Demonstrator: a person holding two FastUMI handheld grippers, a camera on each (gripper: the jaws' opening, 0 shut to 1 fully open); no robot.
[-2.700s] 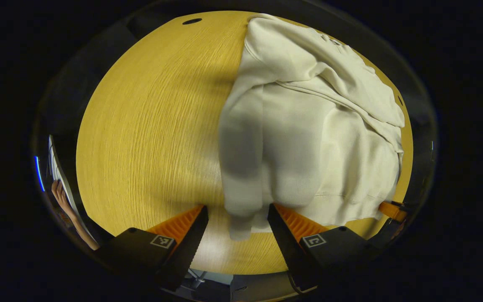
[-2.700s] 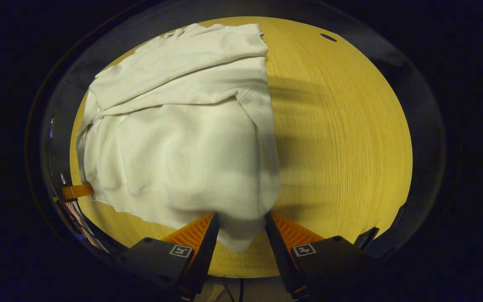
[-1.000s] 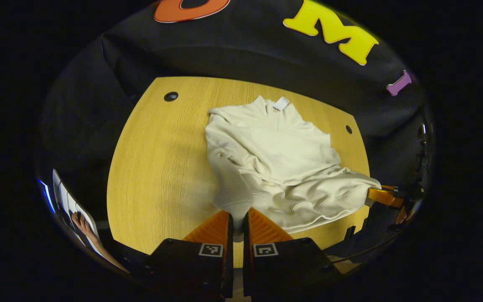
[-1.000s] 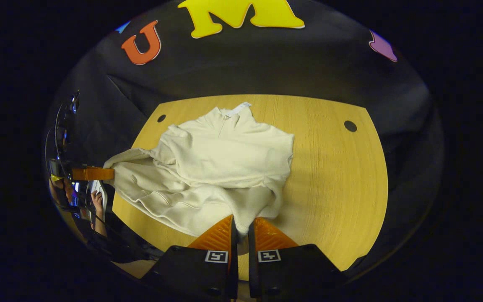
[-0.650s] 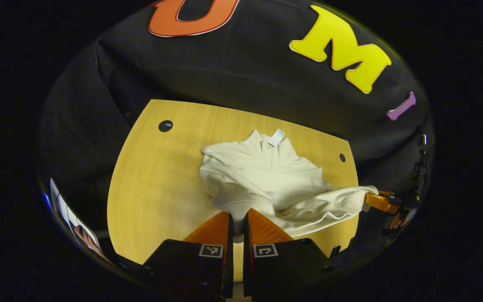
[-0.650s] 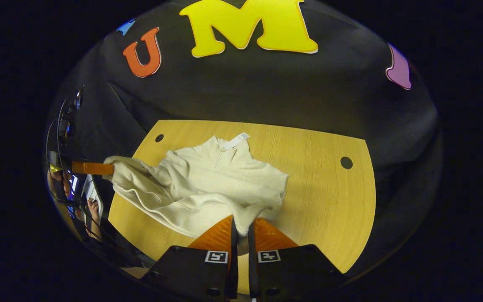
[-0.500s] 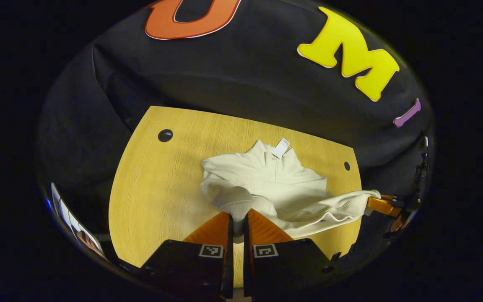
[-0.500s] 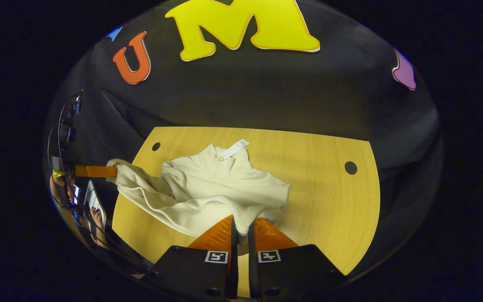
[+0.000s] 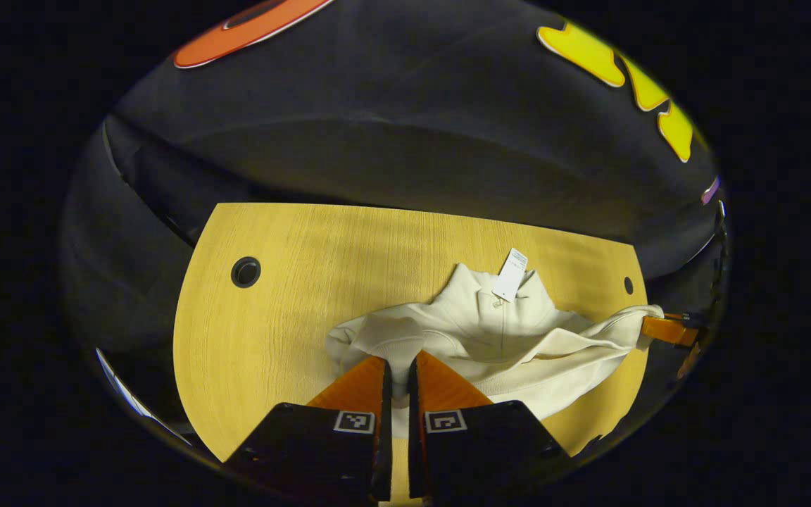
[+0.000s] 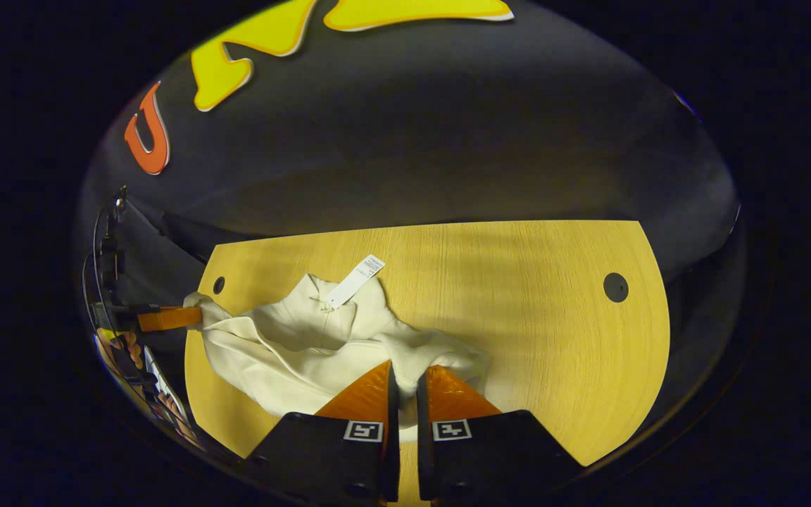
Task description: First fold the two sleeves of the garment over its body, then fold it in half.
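Note:
A cream sweatshirt lies on the yellow wooden table, its collar and white tag at the far side. My left gripper is shut on one corner of the hem, raised above the body. The right gripper holds the other hem corner at the right edge of the left gripper view. In the right gripper view, the sweatshirt bunches under my right gripper, which is shut on its hem corner. The left gripper pinches the cloth at the far left. The hem hangs stretched between both grippers, over the folded sleeves.
The table has round cable holes near its far corners. Bare wood spreads left of the garment in the left gripper view and right of it in the right gripper view. The black booth wall rises behind the table.
Both grippers, open over the hem 2.7 s ago, have shut on its corners. They have lifted the hem and carried it toward the collar, bunching the body.

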